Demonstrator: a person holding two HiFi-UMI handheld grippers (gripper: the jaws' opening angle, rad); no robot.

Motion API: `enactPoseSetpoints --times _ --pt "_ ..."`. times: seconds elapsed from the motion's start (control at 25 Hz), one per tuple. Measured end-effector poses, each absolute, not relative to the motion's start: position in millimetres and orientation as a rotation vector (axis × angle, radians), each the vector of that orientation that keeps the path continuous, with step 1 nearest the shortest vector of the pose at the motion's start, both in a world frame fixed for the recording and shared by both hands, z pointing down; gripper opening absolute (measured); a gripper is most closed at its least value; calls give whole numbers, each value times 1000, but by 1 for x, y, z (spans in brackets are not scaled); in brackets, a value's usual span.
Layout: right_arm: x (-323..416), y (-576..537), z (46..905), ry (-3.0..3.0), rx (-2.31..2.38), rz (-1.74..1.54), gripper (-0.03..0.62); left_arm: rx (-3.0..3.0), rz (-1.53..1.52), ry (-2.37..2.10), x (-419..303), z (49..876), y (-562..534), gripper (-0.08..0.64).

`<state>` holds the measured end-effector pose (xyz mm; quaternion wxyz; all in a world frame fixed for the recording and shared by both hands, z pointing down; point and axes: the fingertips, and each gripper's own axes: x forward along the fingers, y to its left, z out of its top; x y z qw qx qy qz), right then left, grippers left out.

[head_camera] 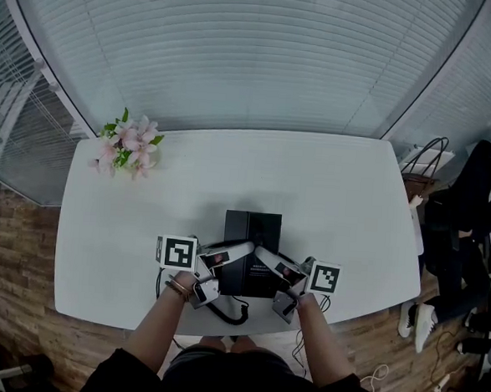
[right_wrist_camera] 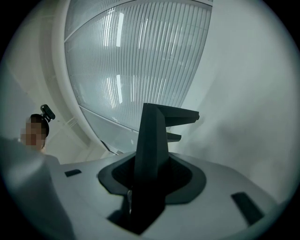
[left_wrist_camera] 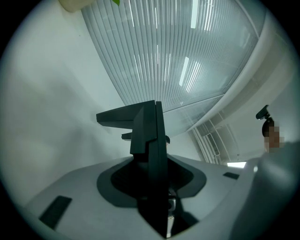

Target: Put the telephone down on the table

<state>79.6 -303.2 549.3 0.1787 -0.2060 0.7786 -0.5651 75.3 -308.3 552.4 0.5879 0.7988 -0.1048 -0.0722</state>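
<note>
Left hand-held gripper (head_camera: 227,253) and right hand-held gripper (head_camera: 266,259) are each clamping one side of the black telephone (head_camera: 252,233), at the bench (head_camera: 338,197) near edge (contact unclear). Head view alone is showing flowers (head_camera: 127,145) and cord (head_camera: 231,312). Gripper views are showing the telephone edge-on between the jaws, with blinds (left_wrist_camera: 178,56) behind.

A telephone (head_camera: 251,233) is at the middle of the table's (head_camera: 337,206) near edge, held between the left gripper (head_camera: 243,249) on its left and the right gripper (head_camera: 262,255) on its right. Flowers (head_camera: 127,145) lie at the table's far left corner. Window blinds (head_camera: 255,58) run behind the table, and a person (head_camera: 470,215) stands off its right end.
</note>
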Motion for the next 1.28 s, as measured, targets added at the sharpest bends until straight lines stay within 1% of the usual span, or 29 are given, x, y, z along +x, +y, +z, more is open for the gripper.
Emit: enactPoseSetpoints --times 0.6,1.28 --pt "83 -310 569 2165 -588 -1657 167 1817 -154 -257 79 573 -315 178" --pt "85 -314 570 2200 -613 -1658 158 1840 -175 -262 80 574 -319 181"
